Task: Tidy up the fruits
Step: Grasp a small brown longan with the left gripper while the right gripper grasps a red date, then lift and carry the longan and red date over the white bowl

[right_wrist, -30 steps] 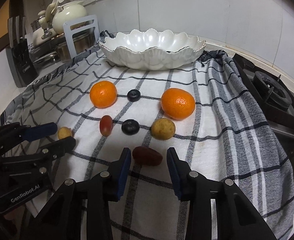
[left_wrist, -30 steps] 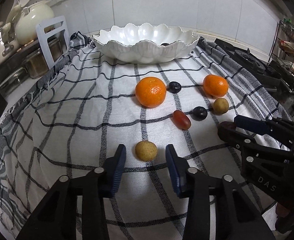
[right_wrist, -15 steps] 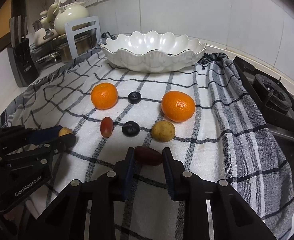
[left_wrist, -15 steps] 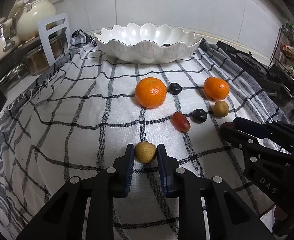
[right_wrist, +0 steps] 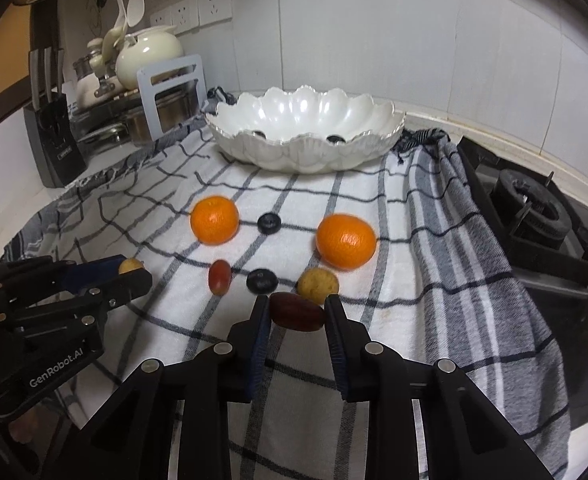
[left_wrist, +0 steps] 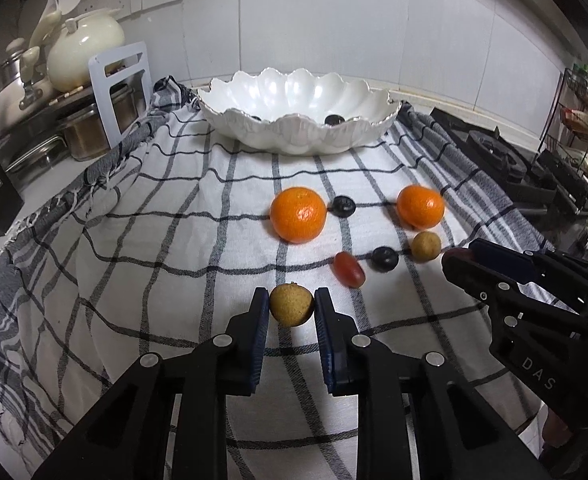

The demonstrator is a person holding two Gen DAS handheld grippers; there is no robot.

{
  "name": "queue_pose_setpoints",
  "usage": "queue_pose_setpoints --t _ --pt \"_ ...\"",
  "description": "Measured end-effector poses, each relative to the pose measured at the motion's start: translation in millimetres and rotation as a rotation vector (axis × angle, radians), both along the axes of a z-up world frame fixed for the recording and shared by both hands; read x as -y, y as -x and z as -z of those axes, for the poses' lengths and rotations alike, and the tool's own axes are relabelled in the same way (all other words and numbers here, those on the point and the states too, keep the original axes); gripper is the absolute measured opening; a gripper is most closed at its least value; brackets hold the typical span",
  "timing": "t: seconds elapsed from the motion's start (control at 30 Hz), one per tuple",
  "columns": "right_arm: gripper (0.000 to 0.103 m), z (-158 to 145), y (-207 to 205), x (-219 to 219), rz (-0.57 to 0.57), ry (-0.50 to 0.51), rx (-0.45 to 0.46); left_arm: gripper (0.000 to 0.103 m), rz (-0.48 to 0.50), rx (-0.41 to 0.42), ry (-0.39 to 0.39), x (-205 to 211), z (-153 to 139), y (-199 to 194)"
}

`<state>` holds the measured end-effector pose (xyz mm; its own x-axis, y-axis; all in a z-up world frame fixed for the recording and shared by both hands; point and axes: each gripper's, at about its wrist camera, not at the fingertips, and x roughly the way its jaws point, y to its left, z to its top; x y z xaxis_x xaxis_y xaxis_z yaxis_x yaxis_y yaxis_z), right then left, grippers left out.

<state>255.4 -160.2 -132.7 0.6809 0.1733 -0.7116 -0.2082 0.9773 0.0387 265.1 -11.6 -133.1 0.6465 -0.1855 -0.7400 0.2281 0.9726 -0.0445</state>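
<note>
My left gripper (left_wrist: 291, 310) is shut on a small tan round fruit (left_wrist: 292, 305), held just above the checked cloth (left_wrist: 154, 240). My right gripper (right_wrist: 297, 314) is shut on a dark red oval fruit (right_wrist: 297, 312), also lifted a little. On the cloth lie two oranges (left_wrist: 298, 214) (left_wrist: 420, 206), two dark blueberries (left_wrist: 342, 205) (left_wrist: 384, 258), a red grape (left_wrist: 348, 269) and a second tan fruit (left_wrist: 425, 245). The white scalloped bowl (left_wrist: 294, 120) stands at the back and holds two dark berries (left_wrist: 334, 119).
Pots, a teapot (left_wrist: 84, 54) and a white rack (left_wrist: 120, 88) stand at the back left, with a knife block (right_wrist: 54, 144). A black gas stove (right_wrist: 533, 216) lies to the right of the cloth. A shelf of bottles (left_wrist: 585, 128) is at the far right.
Both grippers closed on their fruits, the left on the tan fruit, the right on the dark red one, and then rose slightly off the cloth.
</note>
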Motion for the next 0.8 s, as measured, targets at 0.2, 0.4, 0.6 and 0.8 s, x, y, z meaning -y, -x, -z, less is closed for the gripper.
queue_pose_setpoints --t 0.2,0.4,0.6,0.8 --pt "0.029 -16 0 5 0.0 -0.009 0.047 0.024 -0.018 0.042 0.018 0 -17 0" --pt "0.029 -35 0 8 -0.003 -0.011 0.108 0.024 -0.029 0.091 0.028 2 -36 0" --pt "0.029 -54 -4 12 -0.002 -0.013 0.169 0.024 -0.037 0.142 0.034 4 -55 -3" --pt "0.029 -69 -17 15 0.006 -0.02 0.221 0.024 -0.043 0.19 0.037 7 -73 -13"
